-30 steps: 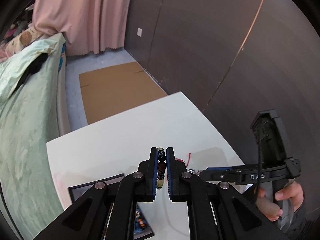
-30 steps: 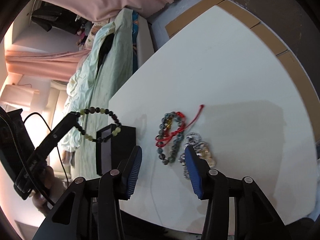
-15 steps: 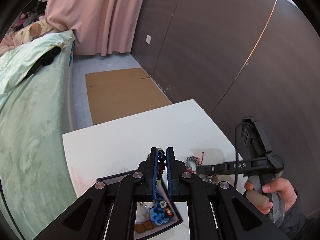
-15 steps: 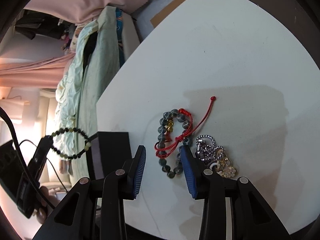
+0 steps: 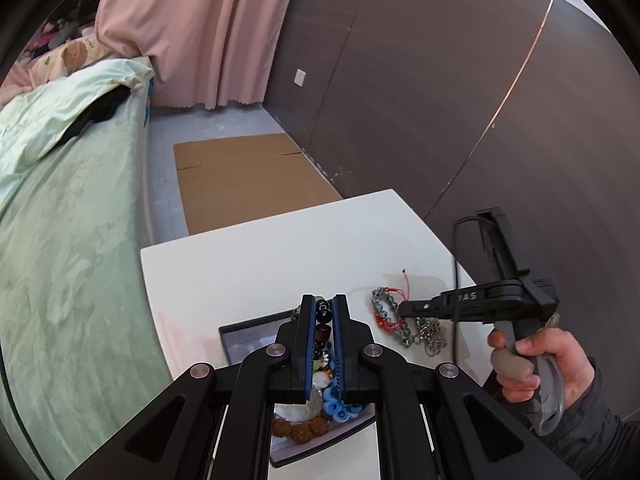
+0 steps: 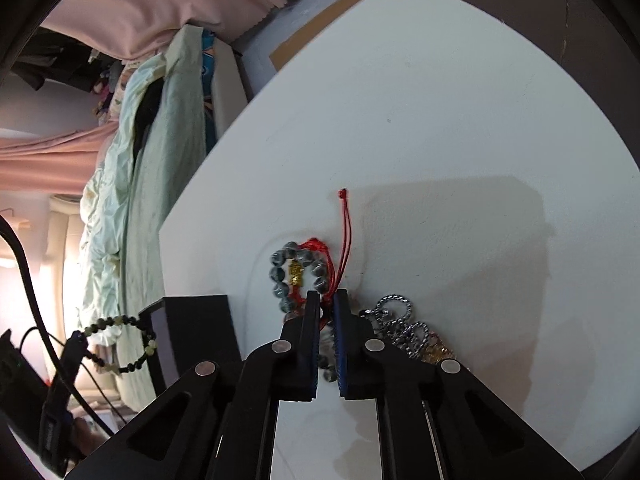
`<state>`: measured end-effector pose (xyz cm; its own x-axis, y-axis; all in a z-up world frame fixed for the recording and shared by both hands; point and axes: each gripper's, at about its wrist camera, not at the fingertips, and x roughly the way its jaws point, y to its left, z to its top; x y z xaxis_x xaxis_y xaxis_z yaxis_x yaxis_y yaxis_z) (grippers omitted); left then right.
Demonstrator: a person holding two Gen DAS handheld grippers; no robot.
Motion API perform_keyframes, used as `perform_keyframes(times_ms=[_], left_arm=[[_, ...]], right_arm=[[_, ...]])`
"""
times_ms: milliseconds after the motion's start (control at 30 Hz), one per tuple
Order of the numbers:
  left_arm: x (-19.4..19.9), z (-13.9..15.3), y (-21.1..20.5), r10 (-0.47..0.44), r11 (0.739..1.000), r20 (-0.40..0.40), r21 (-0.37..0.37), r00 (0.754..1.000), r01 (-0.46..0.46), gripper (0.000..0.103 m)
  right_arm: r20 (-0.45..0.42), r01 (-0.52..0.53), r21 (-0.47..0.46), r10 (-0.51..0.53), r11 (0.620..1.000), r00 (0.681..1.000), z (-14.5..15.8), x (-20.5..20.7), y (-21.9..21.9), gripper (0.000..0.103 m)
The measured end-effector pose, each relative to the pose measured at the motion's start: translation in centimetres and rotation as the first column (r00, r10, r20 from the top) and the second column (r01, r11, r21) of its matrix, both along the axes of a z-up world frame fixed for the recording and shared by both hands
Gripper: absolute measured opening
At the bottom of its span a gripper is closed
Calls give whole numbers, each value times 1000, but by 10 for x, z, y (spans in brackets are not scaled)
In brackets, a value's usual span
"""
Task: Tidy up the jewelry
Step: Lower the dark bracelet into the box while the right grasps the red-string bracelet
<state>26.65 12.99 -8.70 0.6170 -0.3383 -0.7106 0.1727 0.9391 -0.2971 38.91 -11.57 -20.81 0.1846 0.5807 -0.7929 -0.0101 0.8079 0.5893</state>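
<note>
My left gripper [image 5: 324, 300] is shut on a bracelet of dark and pale beads [image 5: 323, 316]. It hangs over the open black jewellery box [image 5: 248, 332], which holds blue and brown beads. In the right wrist view this bracelet [image 6: 150, 346] dangles as a loop from the left gripper [image 6: 78, 338] beside the box [image 6: 200, 332]. My right gripper [image 6: 328, 298] points down at the white table [image 6: 440, 120], shut on the grey bead bracelet [image 6: 280, 272] with a gold charm and a red cord [image 6: 344, 220]. The left wrist view shows the right gripper [image 5: 402, 308] on that bracelet [image 5: 380, 300].
A heap of silver chain [image 6: 394, 320] lies just right of the grey bracelet. A person's hand [image 5: 532, 364] holds the right gripper's handle. A bed with a green cover [image 5: 60, 240] runs along the table's left. Cardboard [image 5: 240, 180] lies on the floor beyond, by a dark wall [image 5: 440, 100].
The right gripper's jaws came down and closed on the grey bead bracelet. The left gripper carried its bracelet back over the black box, whose contents now show beneath it.
</note>
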Motion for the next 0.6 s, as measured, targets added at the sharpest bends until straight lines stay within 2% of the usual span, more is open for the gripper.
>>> perform_keyframes(times_ms=[300,500,533,567,600], left_arm=[[-2,-8,5,-20,999,-46,-47,999,18,8],[4,-15,-7,-81,995,-107,-72,991,74,10],[4,-15,-6,-72,995,-118,-71,990,64,16],[4,-14,-5,-61,996,-115,-65,991,54,32],[3,-12,-3,-49,997,-105,-59,993,43,44]], right_arm=[[168,-58,62,47,996,985,52,-10,12,8],[253,-92,81,69,992,965,82,-20,23,8],[261,-100,85,75,991,963,86,-21,25,8],[268,-110,89,83,990,960,90,-23,26,8],[277,-123,93,93,988,956,94,-25,29,8]])
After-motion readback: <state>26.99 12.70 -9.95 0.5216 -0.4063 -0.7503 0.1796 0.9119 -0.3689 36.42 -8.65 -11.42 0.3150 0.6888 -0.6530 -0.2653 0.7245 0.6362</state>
